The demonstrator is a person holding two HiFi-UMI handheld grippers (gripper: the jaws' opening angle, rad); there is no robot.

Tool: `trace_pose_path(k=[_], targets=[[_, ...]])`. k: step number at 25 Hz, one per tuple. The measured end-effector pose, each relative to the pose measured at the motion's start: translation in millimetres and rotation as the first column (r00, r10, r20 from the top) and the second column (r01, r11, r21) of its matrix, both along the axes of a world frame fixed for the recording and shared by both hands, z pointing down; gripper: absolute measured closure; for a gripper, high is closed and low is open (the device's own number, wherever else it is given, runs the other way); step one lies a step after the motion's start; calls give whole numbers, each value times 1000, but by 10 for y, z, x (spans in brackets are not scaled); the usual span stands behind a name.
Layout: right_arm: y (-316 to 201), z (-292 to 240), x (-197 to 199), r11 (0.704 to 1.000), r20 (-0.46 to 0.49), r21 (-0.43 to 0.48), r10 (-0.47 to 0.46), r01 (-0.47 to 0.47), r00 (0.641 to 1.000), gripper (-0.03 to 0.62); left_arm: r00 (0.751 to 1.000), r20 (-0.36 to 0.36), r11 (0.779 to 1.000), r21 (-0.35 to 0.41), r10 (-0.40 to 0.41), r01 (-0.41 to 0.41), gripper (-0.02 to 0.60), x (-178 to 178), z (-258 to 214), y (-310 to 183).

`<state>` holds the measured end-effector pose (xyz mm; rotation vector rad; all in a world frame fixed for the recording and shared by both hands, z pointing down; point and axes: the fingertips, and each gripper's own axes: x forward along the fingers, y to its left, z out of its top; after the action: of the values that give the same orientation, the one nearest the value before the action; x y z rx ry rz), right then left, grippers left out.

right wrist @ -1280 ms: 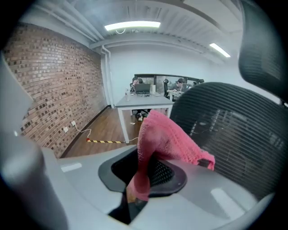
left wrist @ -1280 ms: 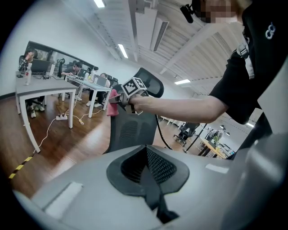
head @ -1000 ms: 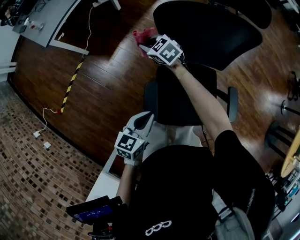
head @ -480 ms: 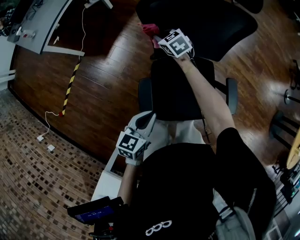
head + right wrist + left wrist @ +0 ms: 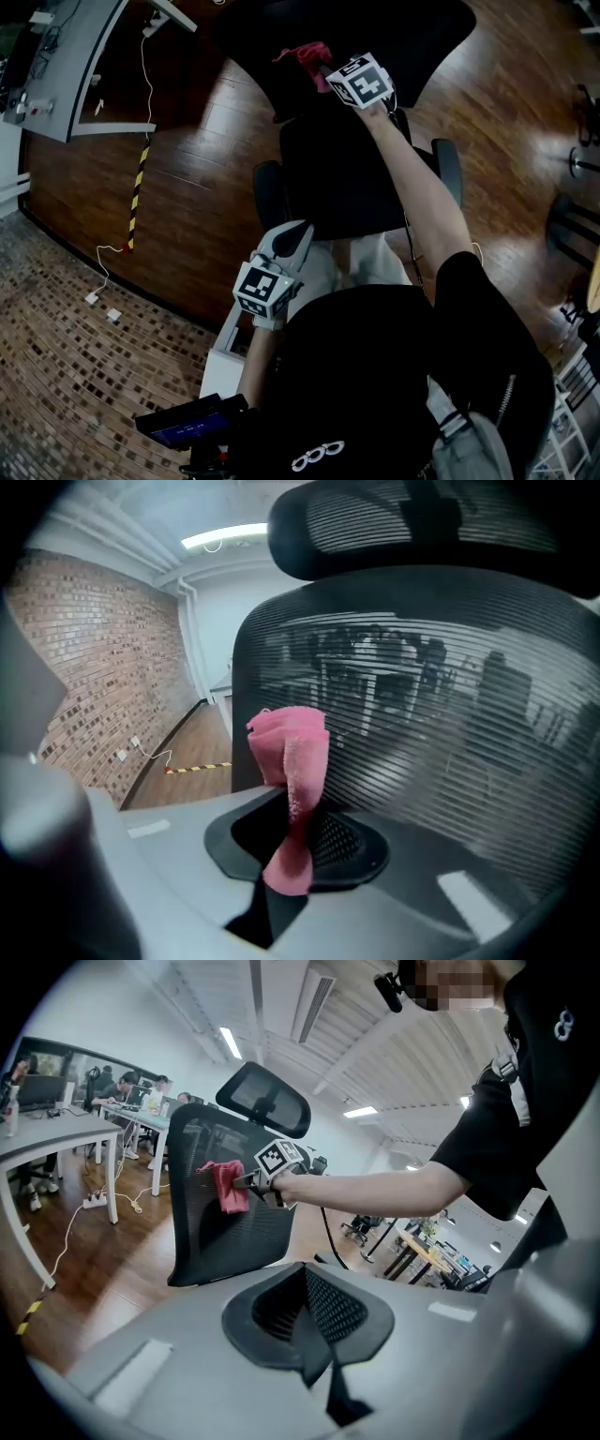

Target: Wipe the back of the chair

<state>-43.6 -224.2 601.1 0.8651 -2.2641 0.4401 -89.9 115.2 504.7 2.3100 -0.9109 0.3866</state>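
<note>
Pink cloth (image 5: 291,752) clamped in right hand-held gripper (image 5: 292,853), laid against mesh chair back (image 5: 450,714); left hand-held gripper (image 5: 314,1340) clenched, empty.

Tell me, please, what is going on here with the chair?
A person is working on an office chair with a hand-held gripper in each hand. The right hand-held gripper is shut on a pink cloth and holds it up at the mesh chair back, below the headrest. The left hand-held gripper is shut on nothing, held low near the person's body.
</note>
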Motion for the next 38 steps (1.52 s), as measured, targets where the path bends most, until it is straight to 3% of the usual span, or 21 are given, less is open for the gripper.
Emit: trace_pose_path(k=[11, 21, 29, 34, 36, 38], targets=[[-13, 80, 1274, 990, -16, -4, 143, -143, 990, 543, 994, -2, 994, 1, 110, -110, 592, 703, 30, -51], [-17, 172, 2375, 960, -34, -18, 280, -281, 959, 543, 985, 1, 985, 6, 173, -173, 592, 1196, -1, -131], [66, 252, 3036, 916, -34, -22, 399, -400, 916, 545, 976, 12, 976, -19, 217, -216, 592, 1387, 39, -115], [211, 307, 3489, 851, -94, -9, 522, -525, 848, 545, 971, 1, 971, -15, 238, -238, 592, 1511, 35, -82], [268, 382, 3552, 832, -110, -16, 550, -555, 828, 545, 970, -3, 970, -19, 242, -242, 592, 1528, 54, -42], [298, 465, 3503, 834, -108, -28, 545, -551, 831, 545, 970, -7, 970, -24, 244, -244, 592, 1533, 70, 6]])
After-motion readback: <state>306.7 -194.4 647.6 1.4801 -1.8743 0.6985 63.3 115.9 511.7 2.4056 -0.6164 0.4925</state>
